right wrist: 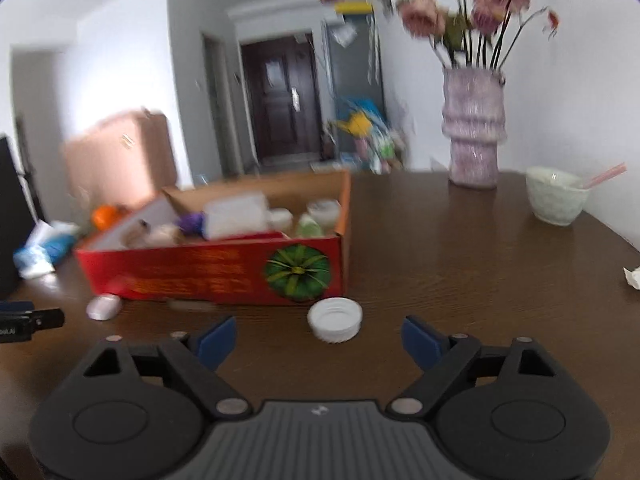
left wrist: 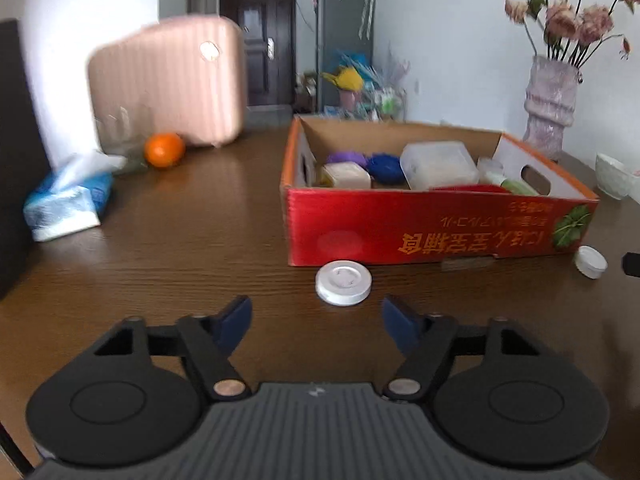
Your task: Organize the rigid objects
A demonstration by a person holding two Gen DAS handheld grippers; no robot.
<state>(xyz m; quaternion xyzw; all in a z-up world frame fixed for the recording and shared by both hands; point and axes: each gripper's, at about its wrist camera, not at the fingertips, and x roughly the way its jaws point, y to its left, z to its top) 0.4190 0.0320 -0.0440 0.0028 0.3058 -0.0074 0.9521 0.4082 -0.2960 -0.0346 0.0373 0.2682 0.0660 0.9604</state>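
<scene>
A red cardboard box (left wrist: 420, 224) stands on the brown table, holding purple and blue balls, a clear plastic tub (left wrist: 440, 164) and small jars. A flat white lid (left wrist: 343, 283) lies on the table just in front of the box, ahead of my open, empty left gripper (left wrist: 316, 316). A white screw cap (right wrist: 335, 319), open side up, lies in front of the box (right wrist: 208, 272), just ahead of my open, empty right gripper (right wrist: 318, 340). The cap also shows in the left wrist view (left wrist: 590, 261), and the flat lid in the right wrist view (right wrist: 103, 306).
An orange (left wrist: 164, 149), a tissue pack (left wrist: 68, 204) and a pink suitcase (left wrist: 168, 80) are at the left. A pink vase of flowers (right wrist: 474, 132), a white bowl with a straw (right wrist: 556, 196) and a paper scrap (right wrist: 632, 276) are at the right.
</scene>
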